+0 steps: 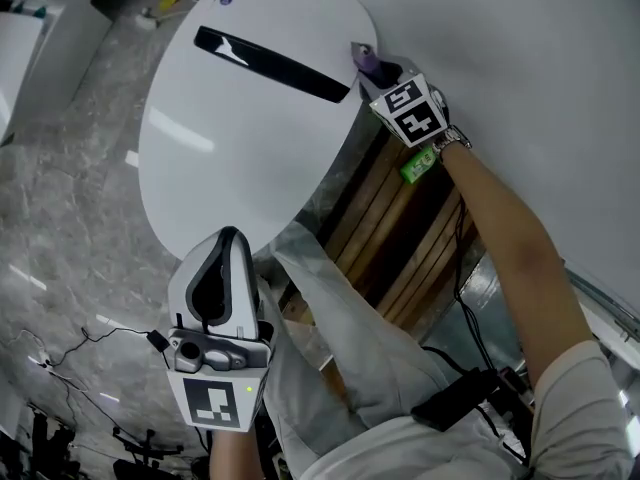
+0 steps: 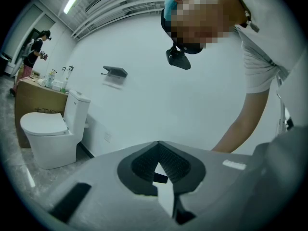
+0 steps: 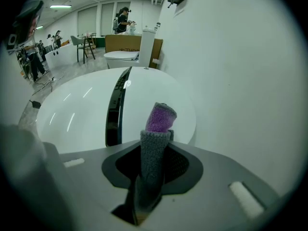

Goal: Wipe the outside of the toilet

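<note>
- The white glossy oval toilet lid (image 1: 230,138) fills the upper middle of the head view, with a long black strip (image 1: 270,63) running across its upper part.
- The right gripper (image 1: 375,74) sits at the upper right of that view, at the lid's right rim where it meets the plain white wall (image 1: 540,88).
- In the right gripper view its jaws are clamped on a rolled knitted cloth, grey below and purple at the tip (image 3: 158,129).
- The cloth's purple end stands up past the jaws, over the far right part of the lid. I cannot tell whether it touches the surface.
- The left gripper (image 1: 230,238) is at the lower left of the head view, well apart from the cloth. Its tips point up towards the lid's near edge.
- In the left gripper view its jaws meet at the tips with nothing between them.
- Brown wooden slats (image 1: 390,228) lie below the right forearm (image 1: 510,238).
- Grey marbled floor (image 1: 60,228) fills the left side.
- At the left of the left gripper view, a second white toilet (image 2: 48,134) stands beside a brown cardboard box (image 2: 29,100).
</note>
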